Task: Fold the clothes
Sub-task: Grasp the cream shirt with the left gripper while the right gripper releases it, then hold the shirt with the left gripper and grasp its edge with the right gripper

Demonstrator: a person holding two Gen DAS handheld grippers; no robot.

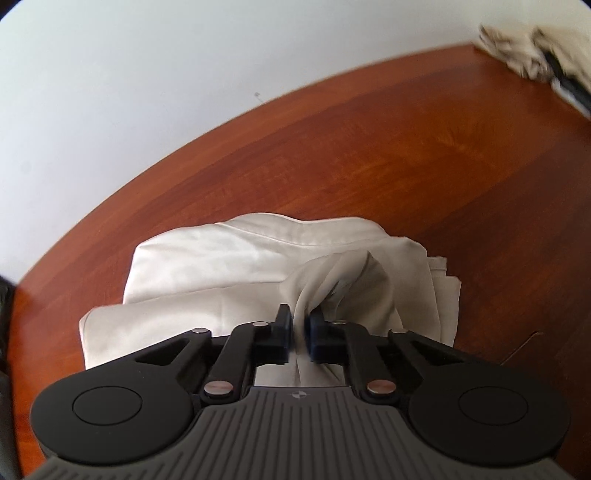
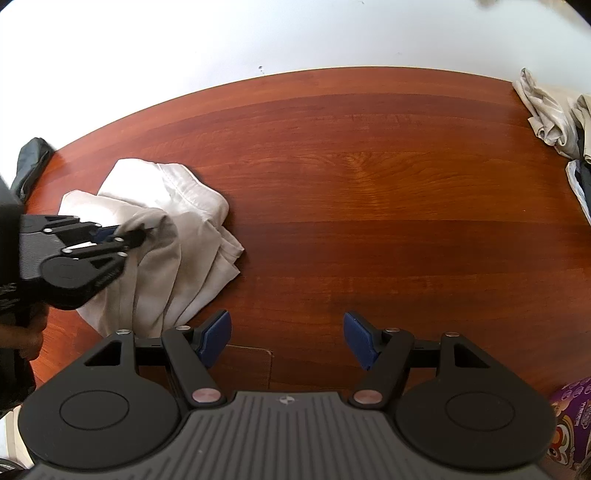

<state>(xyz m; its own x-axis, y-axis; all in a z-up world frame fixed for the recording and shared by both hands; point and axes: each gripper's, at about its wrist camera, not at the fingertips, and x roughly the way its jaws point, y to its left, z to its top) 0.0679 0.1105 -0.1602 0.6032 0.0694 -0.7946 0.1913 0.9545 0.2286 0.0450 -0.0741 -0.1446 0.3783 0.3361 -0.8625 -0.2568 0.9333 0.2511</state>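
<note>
A cream garment (image 1: pixel 229 266) lies partly folded on the brown wooden table (image 1: pixel 369 166). My left gripper (image 1: pixel 300 325) is shut on a bunched fold of it, lifted a little off the pile. In the right wrist view the same garment (image 2: pixel 184 221) sits at the left of the table, and the left gripper (image 2: pixel 129 232) pinches its top layer there. My right gripper (image 2: pixel 286 334) hangs open over bare wood near the table's front edge, to the right of the garment, with nothing between its blue pads (image 2: pixel 216 334).
A heap of other clothes (image 2: pixel 550 110) lies at the table's far right corner, also seen blurred as a pile (image 1: pixel 532 51). A dark cloth (image 2: pixel 31 162) hangs off the left edge. A white wall (image 2: pixel 295 33) runs behind. A purple patterned thing (image 2: pixel 572 417) sits at lower right.
</note>
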